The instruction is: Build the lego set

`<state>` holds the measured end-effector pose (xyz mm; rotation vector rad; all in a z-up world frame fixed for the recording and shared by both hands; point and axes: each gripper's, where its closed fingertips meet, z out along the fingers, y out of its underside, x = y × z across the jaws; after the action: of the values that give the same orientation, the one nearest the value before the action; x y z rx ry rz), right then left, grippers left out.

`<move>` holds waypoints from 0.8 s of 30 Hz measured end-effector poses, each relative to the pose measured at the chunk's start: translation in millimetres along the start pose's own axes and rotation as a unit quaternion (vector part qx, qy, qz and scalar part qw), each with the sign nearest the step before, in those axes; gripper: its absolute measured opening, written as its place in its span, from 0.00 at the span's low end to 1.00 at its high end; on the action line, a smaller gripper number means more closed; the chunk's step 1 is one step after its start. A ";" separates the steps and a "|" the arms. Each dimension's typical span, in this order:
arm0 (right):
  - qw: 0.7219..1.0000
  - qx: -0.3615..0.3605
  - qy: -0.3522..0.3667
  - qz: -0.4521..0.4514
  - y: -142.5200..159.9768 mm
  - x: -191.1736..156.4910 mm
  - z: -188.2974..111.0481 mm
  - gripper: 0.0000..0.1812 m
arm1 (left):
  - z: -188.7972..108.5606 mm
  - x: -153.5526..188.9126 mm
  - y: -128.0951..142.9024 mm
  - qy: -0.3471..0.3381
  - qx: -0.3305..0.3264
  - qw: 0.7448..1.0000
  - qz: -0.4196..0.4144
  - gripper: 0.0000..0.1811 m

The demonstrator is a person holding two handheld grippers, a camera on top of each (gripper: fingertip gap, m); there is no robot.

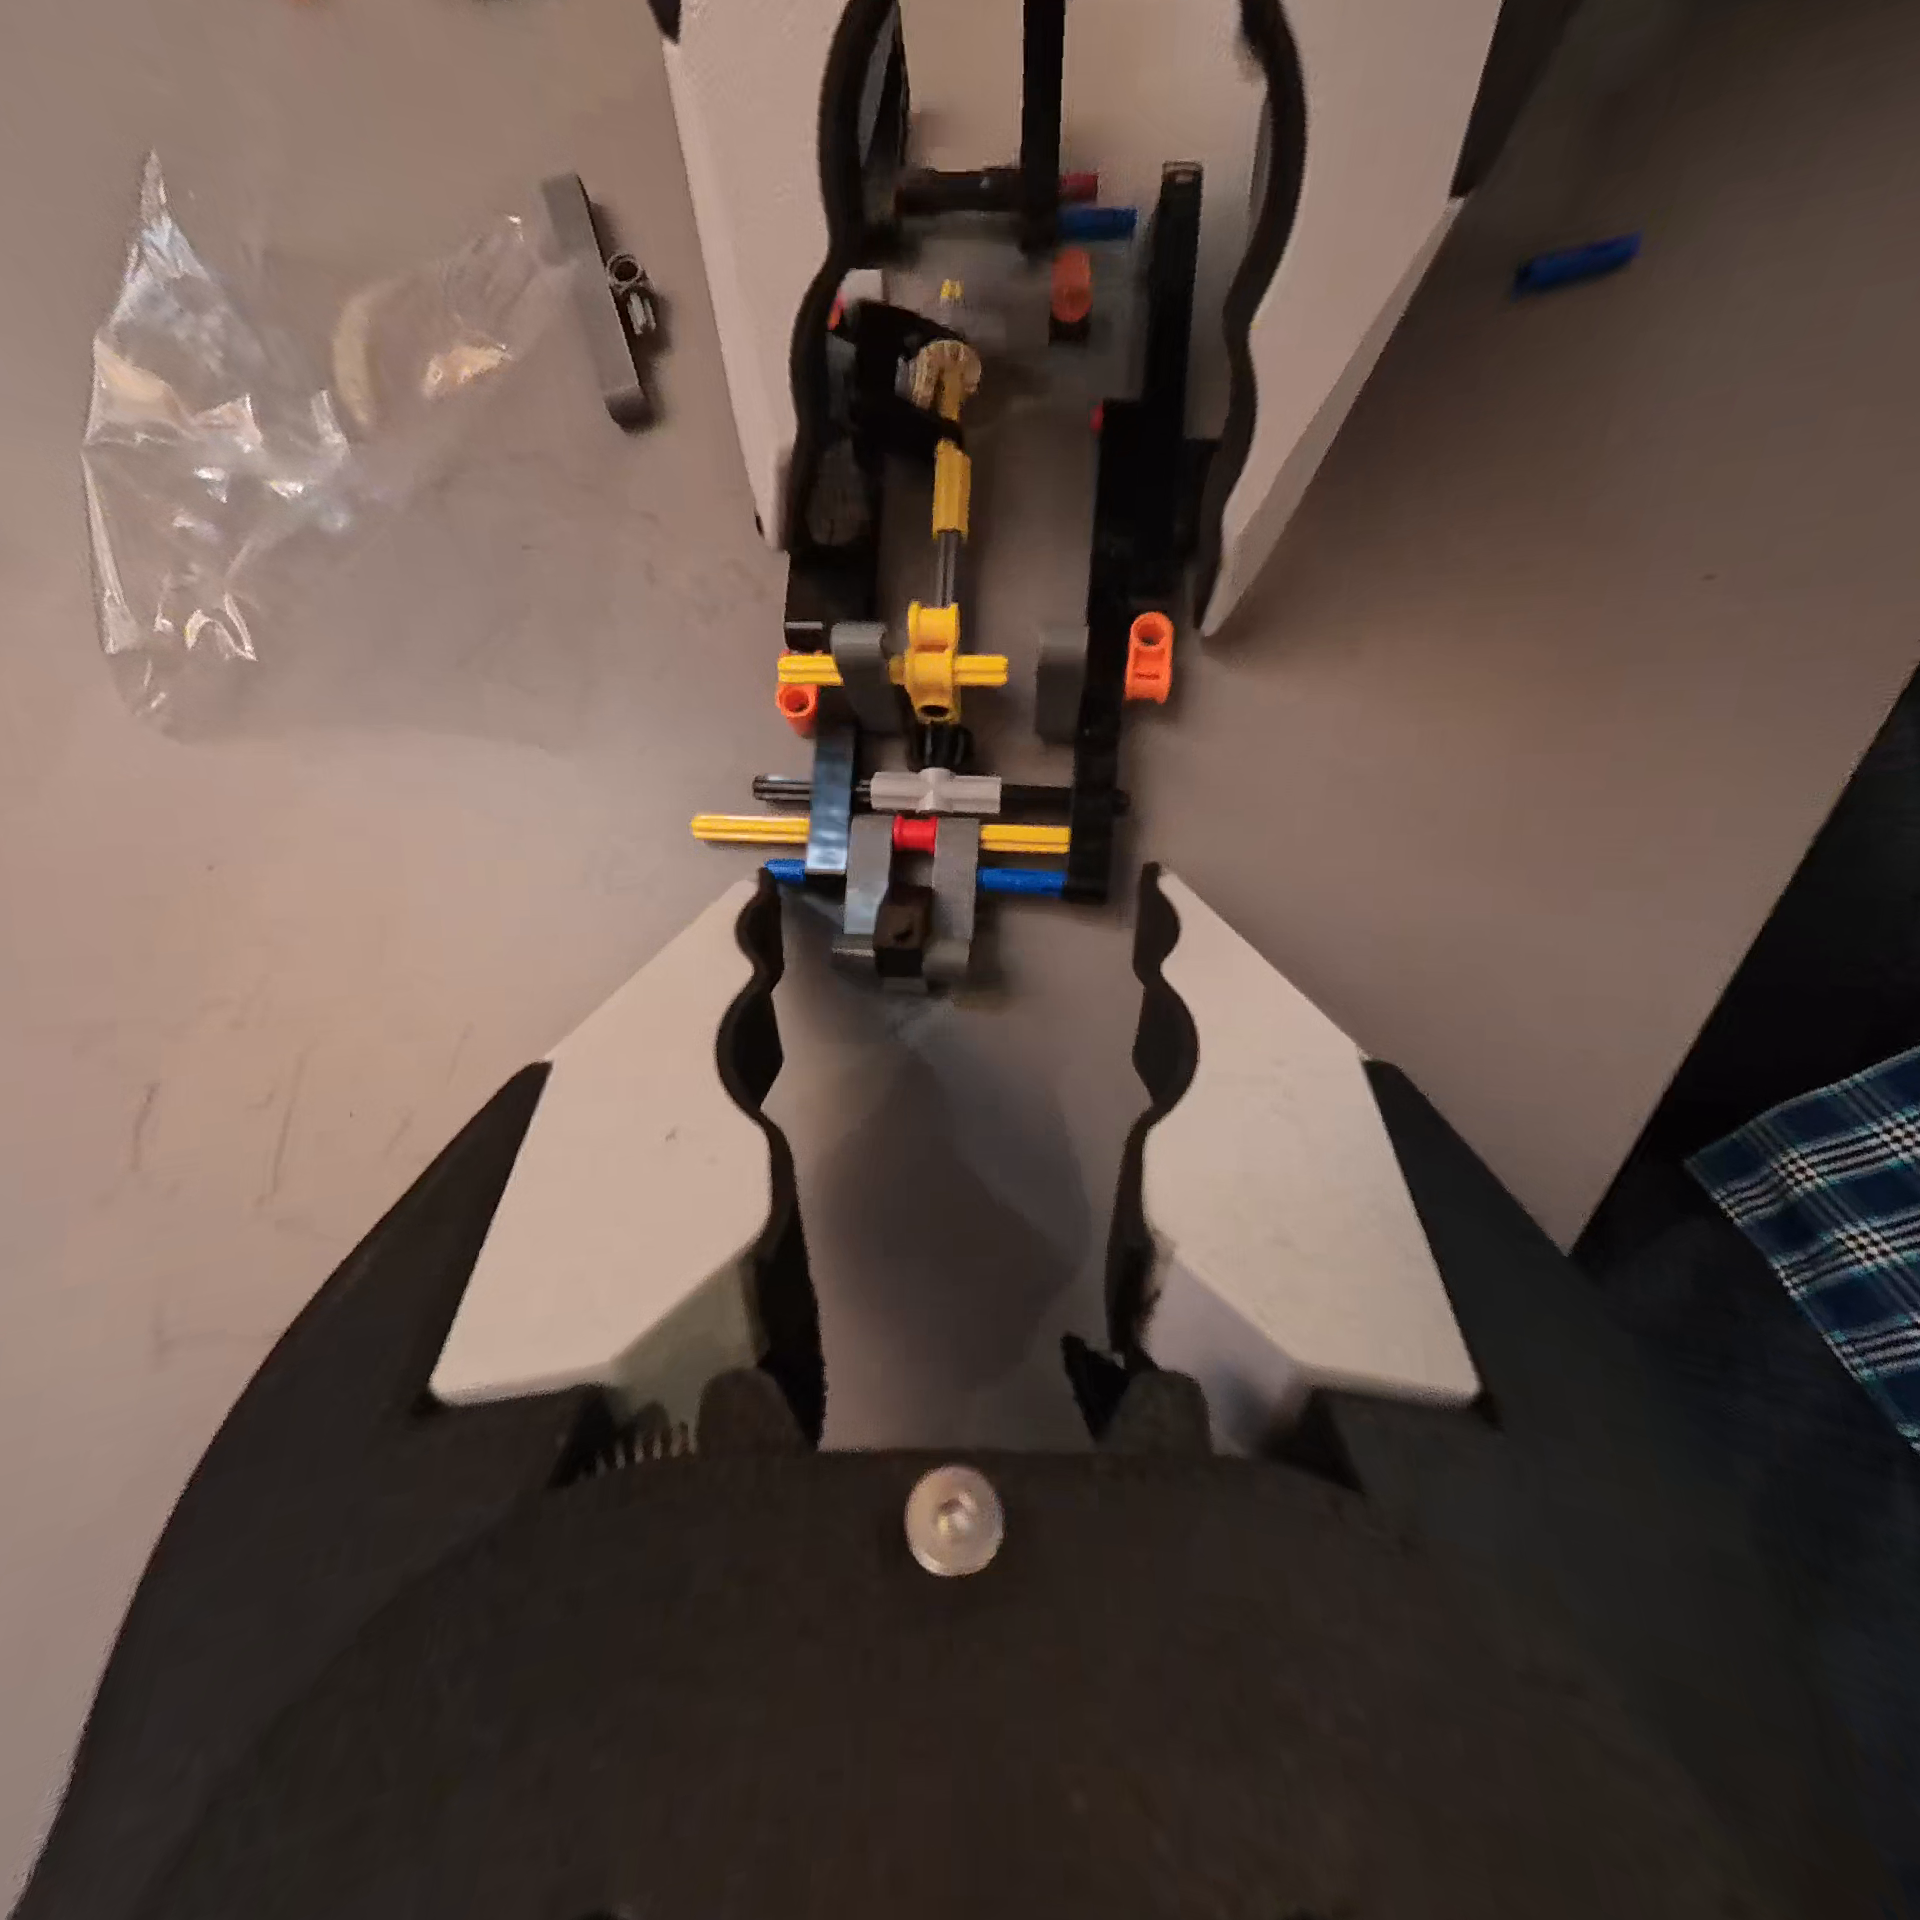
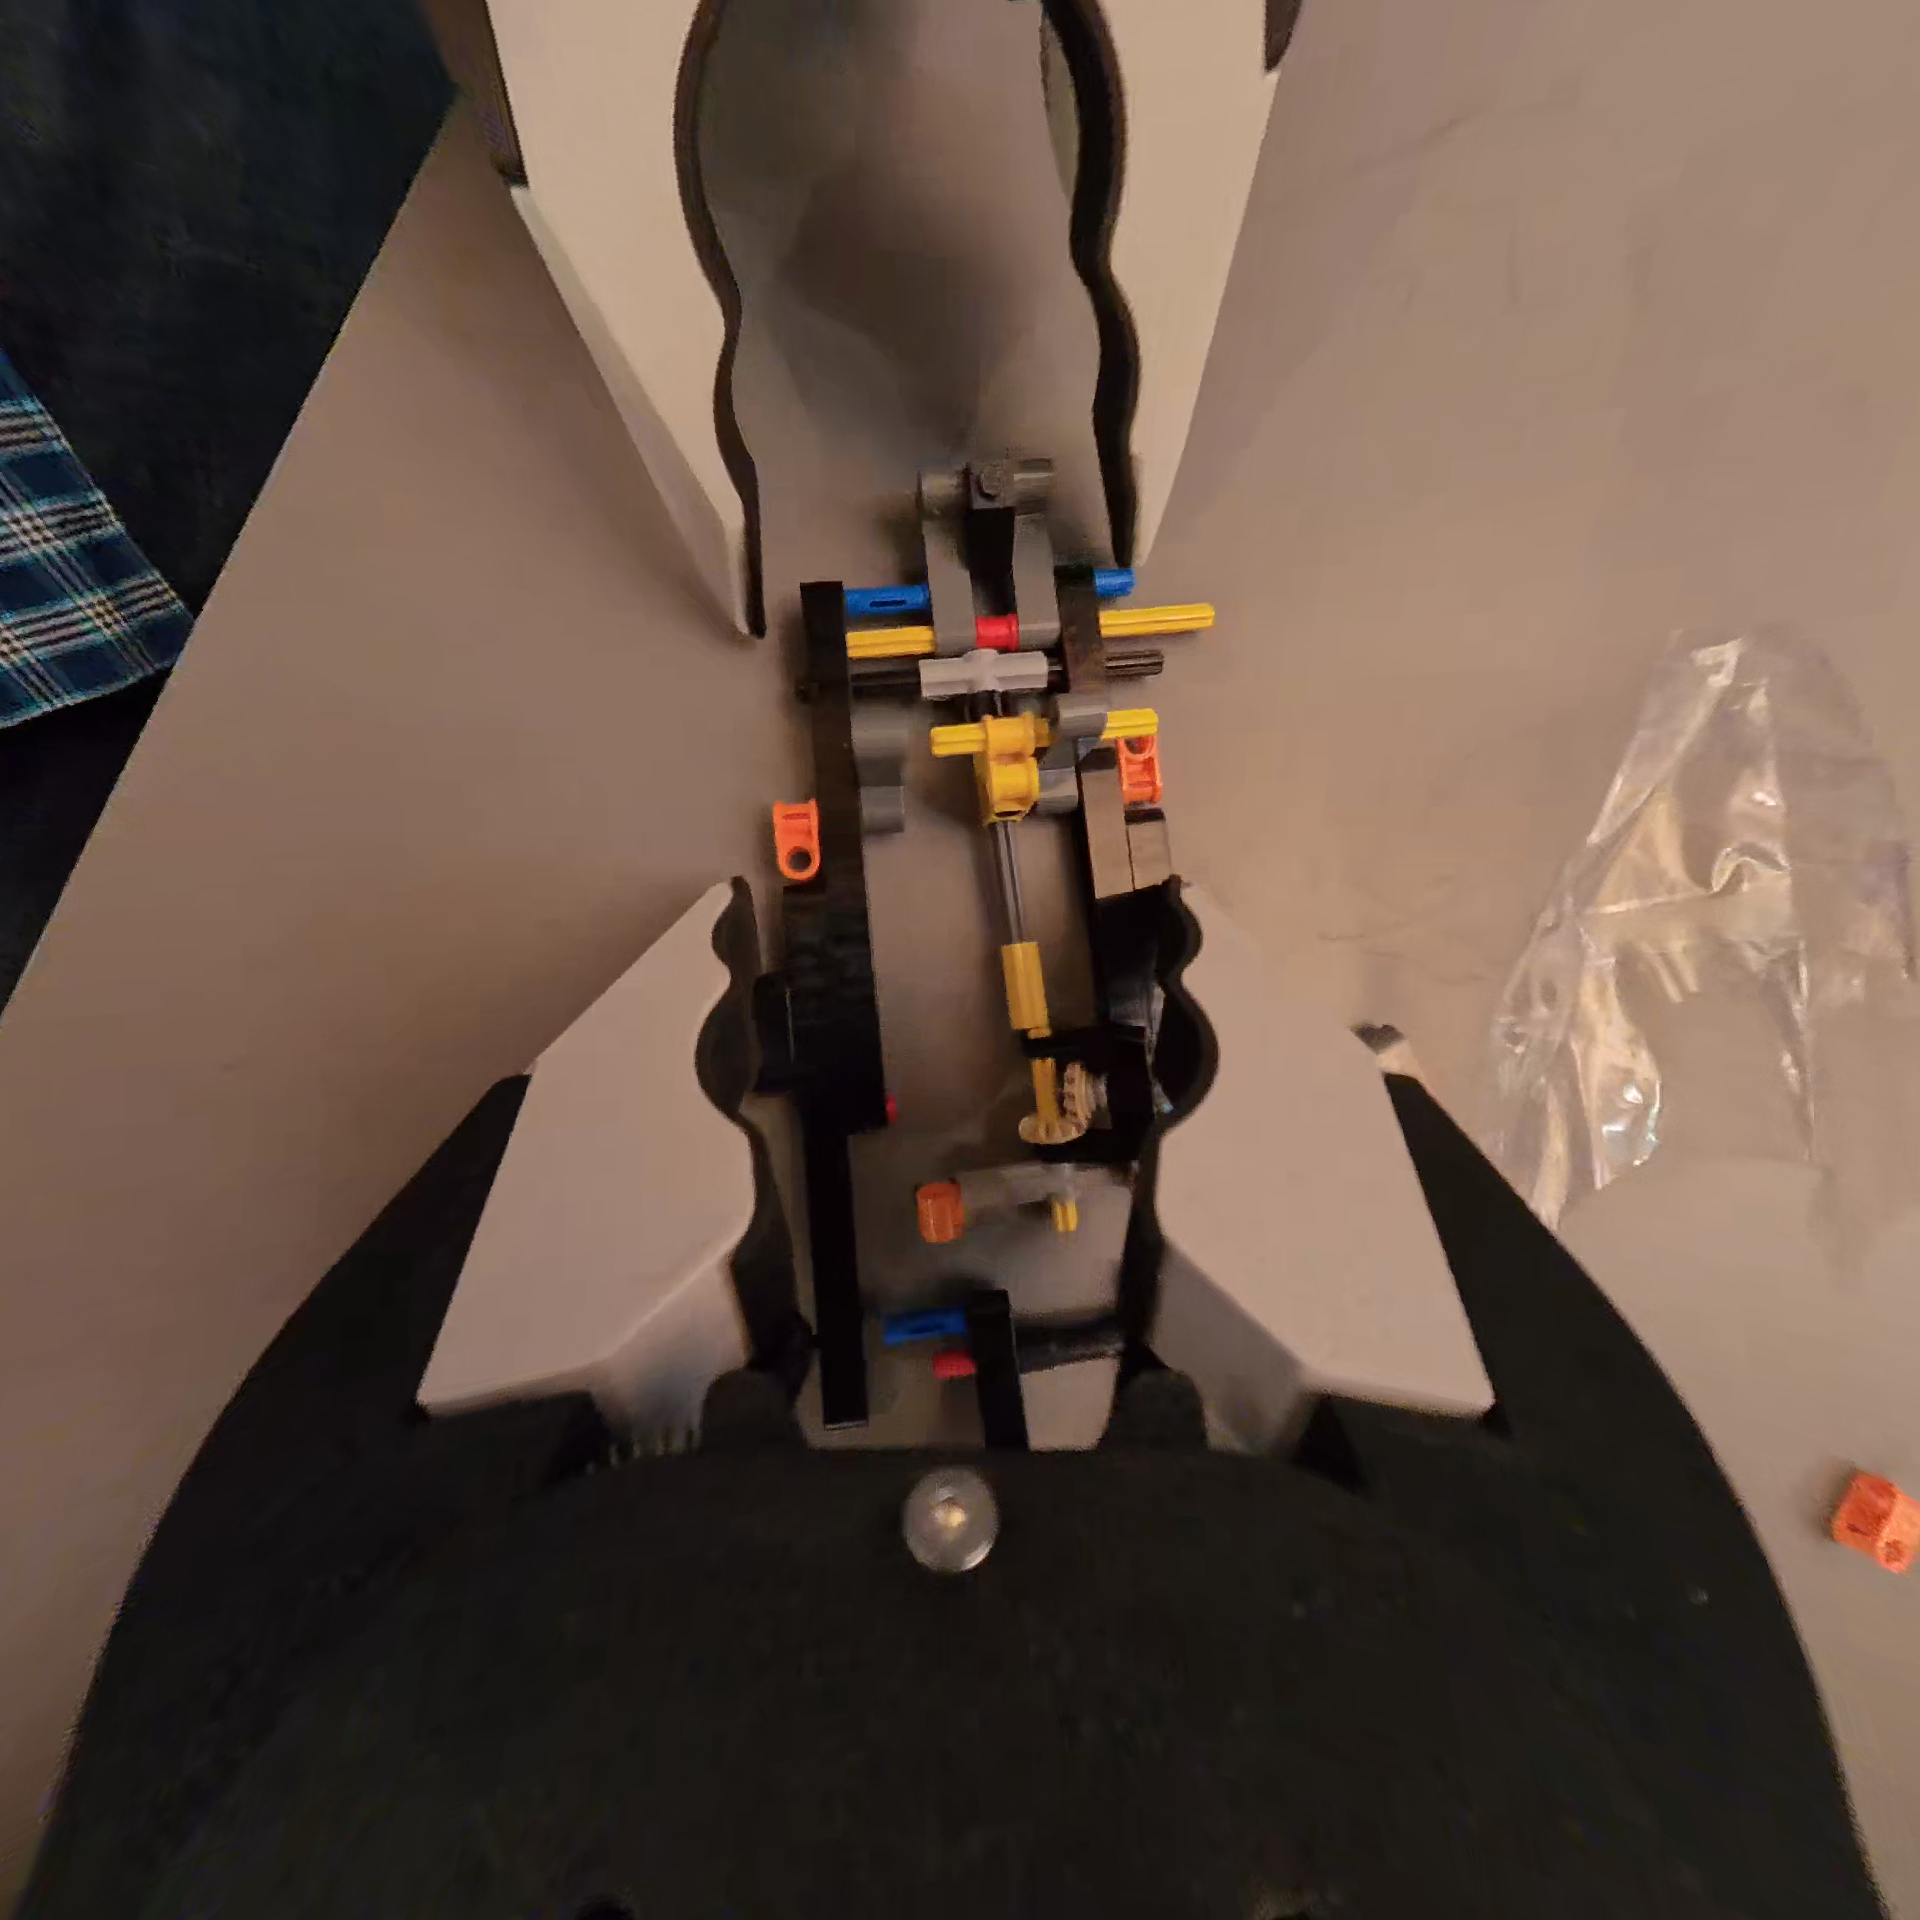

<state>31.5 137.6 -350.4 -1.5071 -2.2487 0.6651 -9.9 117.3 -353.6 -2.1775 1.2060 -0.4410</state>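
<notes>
Roughly mid-build, judging by what lies loose. Going left to right in the left wrist view: a clear plastic bag [image 1: 260, 447] with a few pieces inside sits well off to the left of the left gripper [image 1: 956, 894], and a loose grey beam [image 1: 603, 301] with a small dark connector lies just right of the bag. Dead ahead, the lego chassis [image 1: 966, 644] lies lengthwise; its near end with the grey yoke sits just between the spread fingertips, not visibly gripped. Further right, a loose blue pin [image 1: 1574, 265] lies beyond the far gripper's finger.

Right wrist view: the right gripper [image 2: 956, 894] straddles the chassis's other end, black pads against both black side beams, so it looks clamped on the frame. An orange connector [image 2: 1875, 1527] lies loose to its right.

Done: frame rails, yellow driveshaft, tan gears, cross axles. Left, I judge: loose beam, pin, orange connector, bagged pieces.
</notes>
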 end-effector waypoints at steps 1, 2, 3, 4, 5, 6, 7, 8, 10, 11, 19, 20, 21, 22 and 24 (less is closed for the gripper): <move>1.000 -0.002 0.001 -0.003 0.3 1.5 0.3 0.41 | 0.5 -0.7 0.6 -0.001 -0.001 1.000 0.002 0.35; 1.000 -0.002 0.001 -0.003 0.4 2.7 0.5 0.42 | 0.5 -1.6 0.3 -0.003 0.001 1.000 0.002 0.33; 1.000 -0.001 0.000 -0.002 0.2 3.5 0.5 0.42 | 0.6 -1.6 0.3 -0.001 0.002 1.000 0.000 0.33; 1.000 -0.001 -0.001 -0.001 0.2 4.5 0.6 0.41 | 0.7 -1.9 0.3 -0.002 0.003 1.000 0.001 0.33; 1.000 -0.002 -0.003 -0.001 0.8 5.2 1.0 0.42 | 0.8 -2.1 0.2 -0.003 0.003 1.000 0.001 0.33; 1.000 -0.004 -0.005 -0.003 1.6 5.6 1.5 0.43 | 1.0 -2.1 0.1 -0.003 0.003 1.000 0.001 0.33; 1.000 -0.006 -0.007 -0.006 2.2 6.4 2.1 0.43 | 1.2 -2.1 0.1 -0.004 0.003 1.000 0.002 0.33; 1.000 -0.009 -0.009 -0.007 2.9 7.4 2.5 0.43 | 1.2 -2.2 0.1 -0.004 0.003 1.000 0.003 0.33; 1.000 -0.012 -0.014 -0.008 4.1 8.7 4.3 0.43 | 1.6 -2.7 0.3 -0.008 0.001 1.000 0.004 0.33; 1.000 -0.013 -0.017 -0.007 4.4 8.7 5.2 0.41 | 2.0 -1.6 1.3 -0.005 -0.002 1.000 0.005 0.30; 1.000 -0.005 -0.021 -0.002 4.8 7.0 5.4 0.40 | 2.8 0.0 0.1 -0.004 0.006 1.000 0.000 0.30; 1.000 -0.005 -0.021 -0.002 4.7 7.1 5.5 0.40 | 2.9 0.1 -0.1 -0.005 0.007 1.000 0.000 0.30; 1.000 -0.005 -0.021 -0.002 4.3 7.0 5.8 0.40 | 3.0 0.6 -0.3 -0.005 0.007 1.000 -0.001 0.30; 1.000 -0.003 -0.023 -0.001 3.4 6.0 6.2 0.40 | 3.4 1.1 -0.8 -0.005 0.007 1.000 -0.001 0.30; 1.000 -0.002 -0.025 -0.002 1.7 4.0 7.1 0.39 | 4.2 2.1 -1.7 -0.006 0.006 1.000 -0.001 0.30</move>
<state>27.5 140.6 -357.0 -1.5036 -2.2906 0.7032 -5.4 117.6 -355.8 -2.1691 1.1917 -0.4347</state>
